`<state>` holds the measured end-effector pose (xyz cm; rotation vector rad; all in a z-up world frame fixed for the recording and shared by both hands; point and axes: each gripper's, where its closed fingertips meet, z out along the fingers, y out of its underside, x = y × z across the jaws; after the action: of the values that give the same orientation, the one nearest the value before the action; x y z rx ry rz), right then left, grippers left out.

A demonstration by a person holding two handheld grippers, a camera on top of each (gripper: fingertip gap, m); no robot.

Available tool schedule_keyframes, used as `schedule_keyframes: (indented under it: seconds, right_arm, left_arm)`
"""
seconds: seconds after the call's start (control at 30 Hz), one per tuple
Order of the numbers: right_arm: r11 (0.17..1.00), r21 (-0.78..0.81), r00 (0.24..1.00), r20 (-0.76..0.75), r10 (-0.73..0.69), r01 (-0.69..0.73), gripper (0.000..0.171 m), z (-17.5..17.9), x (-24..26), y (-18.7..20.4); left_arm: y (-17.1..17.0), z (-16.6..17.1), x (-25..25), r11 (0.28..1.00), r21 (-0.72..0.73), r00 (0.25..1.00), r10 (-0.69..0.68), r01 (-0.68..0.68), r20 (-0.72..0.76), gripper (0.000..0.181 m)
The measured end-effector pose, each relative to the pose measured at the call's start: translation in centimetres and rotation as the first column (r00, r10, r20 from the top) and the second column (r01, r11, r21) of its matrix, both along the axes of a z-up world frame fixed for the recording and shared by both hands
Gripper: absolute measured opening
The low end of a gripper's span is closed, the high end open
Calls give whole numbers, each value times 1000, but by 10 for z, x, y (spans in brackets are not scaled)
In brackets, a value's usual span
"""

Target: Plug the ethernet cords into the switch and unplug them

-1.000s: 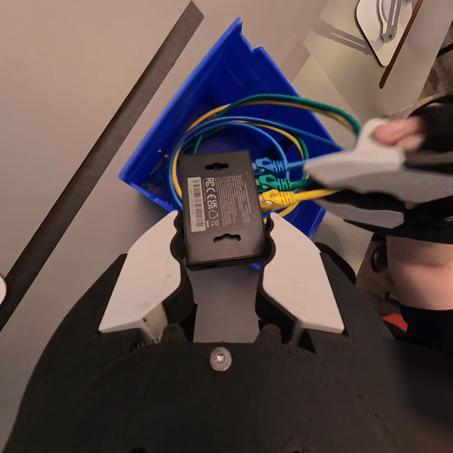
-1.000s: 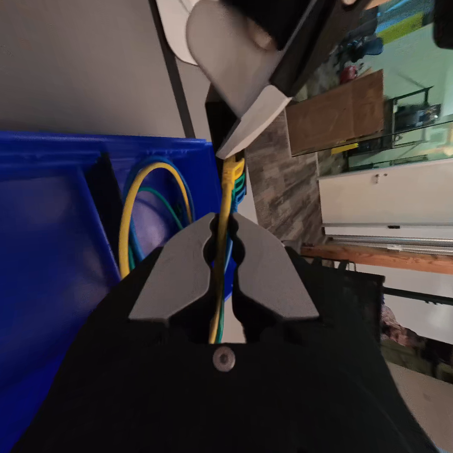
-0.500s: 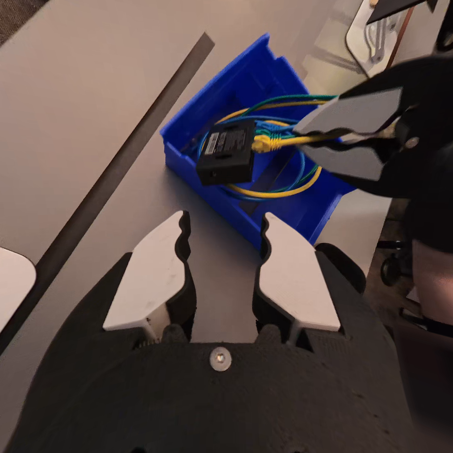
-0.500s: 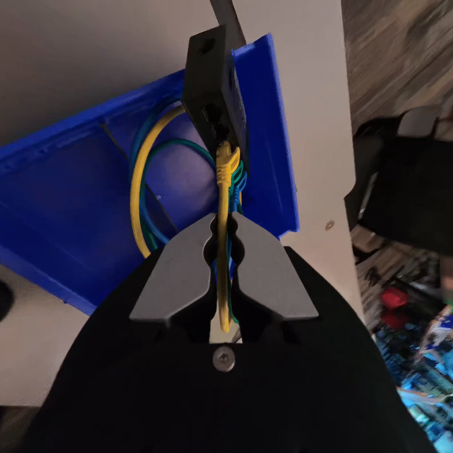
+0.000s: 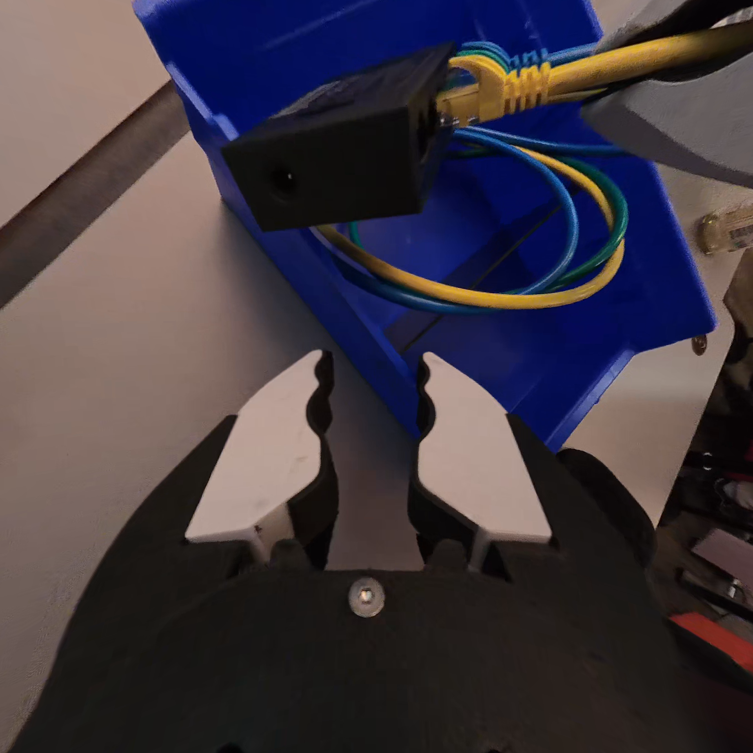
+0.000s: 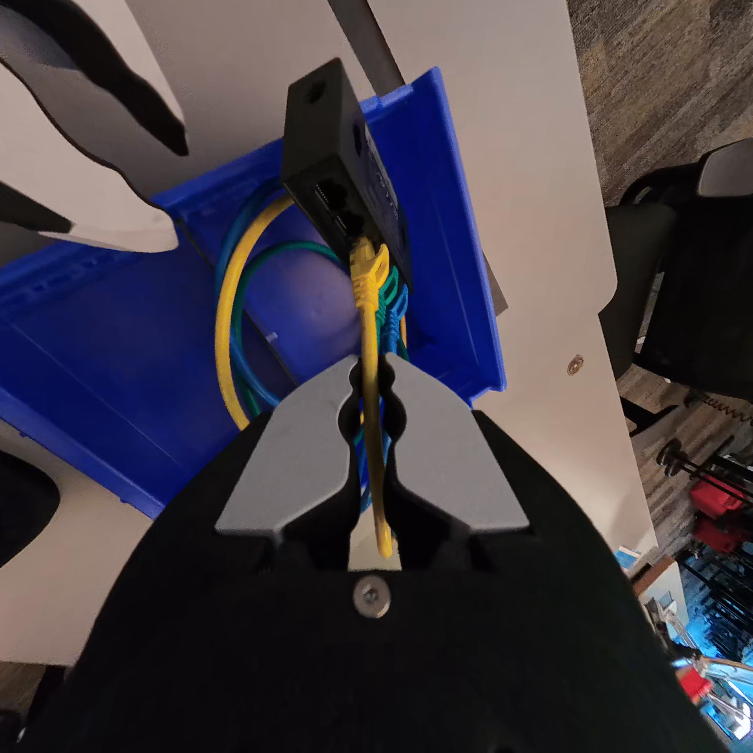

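The small black plastic box-shaped switch [image 6: 342, 163] hangs ahead of the right tongs [image 6: 371, 366], which pinch the yellow ethernet cord [image 6: 368, 322] plugged into it beside green and blue cords. Beyond lies a blue plastic bin [image 5: 509, 366] on the pale tabletop [image 5: 102, 366]. The left tongs [image 5: 373, 362] stand spread, empty, below the switch.

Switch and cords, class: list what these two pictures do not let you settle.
- Switch underside: faces away in both views.
- Green cord and blue cord plugs: right wrist view, the yellow cord covers where they enter.
- Bin far end: left wrist view, cut by the top edge.
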<state>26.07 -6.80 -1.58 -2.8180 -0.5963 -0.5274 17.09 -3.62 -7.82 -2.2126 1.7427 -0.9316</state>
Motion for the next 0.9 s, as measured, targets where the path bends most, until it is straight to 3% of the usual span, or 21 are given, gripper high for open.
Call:
schedule_keyframes:
  seconds: [0.03,0.17,0.27,0.37,0.53,0.63,0.73,0.83,0.9]
  right_arm:
    - [1000,-16,1000,9,-8,9,7,0,2,-2]
    - [984,-144,994,62,-94,102,7,-5,18,-17]
    - [961,-220,986,69,-154,165,7,-19,23,-21]
    - [961,-189,978,89,-189,203,8,-30,30,-9]
    - [957,-145,967,3,-254,251,11,-53,28,-4]
    - [968,9,952,-182,-245,251,29,-33,10,4]
    - [921,282,945,-264,-195,269,45,14,-2,-8]
    - [749,620,964,-250,-93,233,54,56,-16,-55]
    - [614,729,950,-276,-143,304,55,51,-12,-105]
  left_arm:
    - [-1,0,2,1000,16,1000,3,-3,3,34]
    - [-10,3,7,998,54,998,17,-20,53,14]
    - [-11,3,8,997,62,997,34,-38,70,13]
    - [-13,3,7,998,44,997,45,-48,63,13]
    - [-15,3,6,994,-24,989,108,-106,102,13]
    - [-18,3,2,991,-54,985,130,-124,115,14]
    - [-21,4,-6,988,-70,981,149,-140,127,14]
    - [-26,4,-17,985,-81,976,165,-154,141,15]
    - [-28,4,-24,978,-95,967,198,-184,162,15]
